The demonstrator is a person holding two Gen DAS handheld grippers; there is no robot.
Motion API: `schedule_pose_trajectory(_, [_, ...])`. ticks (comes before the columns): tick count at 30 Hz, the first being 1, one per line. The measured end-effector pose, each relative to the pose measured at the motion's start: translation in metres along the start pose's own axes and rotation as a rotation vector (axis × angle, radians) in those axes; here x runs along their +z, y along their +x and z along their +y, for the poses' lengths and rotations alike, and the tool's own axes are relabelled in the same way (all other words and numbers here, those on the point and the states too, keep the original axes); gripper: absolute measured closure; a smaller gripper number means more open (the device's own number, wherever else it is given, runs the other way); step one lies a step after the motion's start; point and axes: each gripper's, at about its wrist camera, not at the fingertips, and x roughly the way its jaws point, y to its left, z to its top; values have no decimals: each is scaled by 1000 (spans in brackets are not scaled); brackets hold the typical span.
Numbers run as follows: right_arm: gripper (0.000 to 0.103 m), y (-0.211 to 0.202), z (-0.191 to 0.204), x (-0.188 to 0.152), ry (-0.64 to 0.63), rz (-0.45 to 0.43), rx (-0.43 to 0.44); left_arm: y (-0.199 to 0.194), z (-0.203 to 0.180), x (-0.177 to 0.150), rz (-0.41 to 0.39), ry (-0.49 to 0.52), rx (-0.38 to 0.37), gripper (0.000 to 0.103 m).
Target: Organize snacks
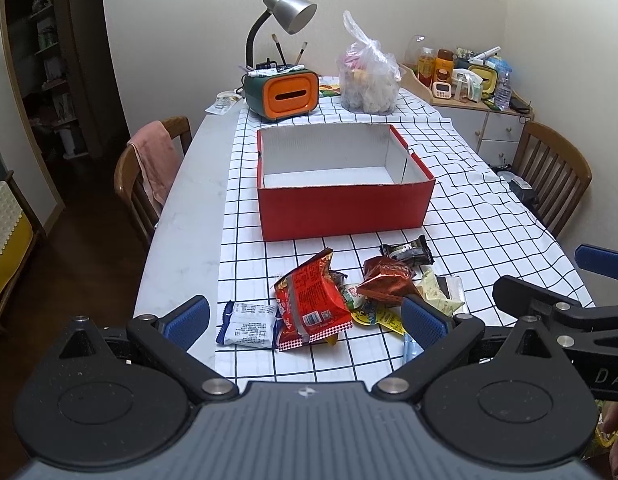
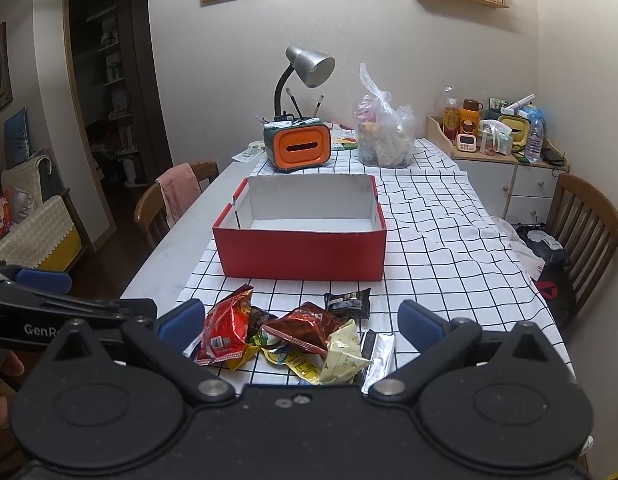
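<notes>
A pile of snack packets lies on the checked tablecloth near the table's front edge: a red bag [image 1: 311, 300] [image 2: 225, 330], a blue-and-white packet [image 1: 249, 324], a dark red foil bag [image 1: 387, 278] [image 2: 305, 326], a black packet [image 1: 407, 252] [image 2: 347, 300], pale yellow packets [image 1: 437, 294] [image 2: 343, 356]. Behind them stands an empty red box [image 1: 345, 204] [image 2: 301, 252] with a white inside. My left gripper [image 1: 307, 320] is open over the left of the pile. My right gripper [image 2: 301, 326] is open over the pile's right part, holding nothing.
An orange-and-green tissue holder with a silver lamp [image 1: 283, 94] [image 2: 301, 148] and a clear plastic bag [image 1: 367, 80] [image 2: 383, 136] stand at the table's far end. Wooden chairs stand left [image 1: 149, 172] and right [image 1: 549, 172]. A cluttered sideboard [image 1: 469, 80] is at the back right.
</notes>
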Motion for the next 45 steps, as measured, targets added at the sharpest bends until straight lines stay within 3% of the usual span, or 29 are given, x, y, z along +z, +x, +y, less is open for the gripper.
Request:
schedule_pose_trajectory(9, [0, 5, -1, 0, -40, -13, -20, 14, -4, 3, 21, -1, 1, 0])
schedule_pose_trajectory(15, [0, 21, -13, 4, -33, 12, 22, 28, -7, 8, 42, -1, -4, 0])
schedule_pose_trajectory(20, [3, 42, -26, 3, -27, 56, 30, 44, 3, 11, 54, -49, 36, 0])
schedule_pose_trajectory(28, [9, 88, -49, -15, -62, 175, 32, 79, 17, 5, 144, -85, 66, 0])
schedule_pose_trajectory(37, [17, 128, -65, -27, -73, 274, 83, 113, 19, 8, 197, -130, 17, 1])
schedule_pose_trajectory(45, [21, 162, -66, -33, -122, 348, 110, 153, 36, 13, 273, -236, -58, 3])
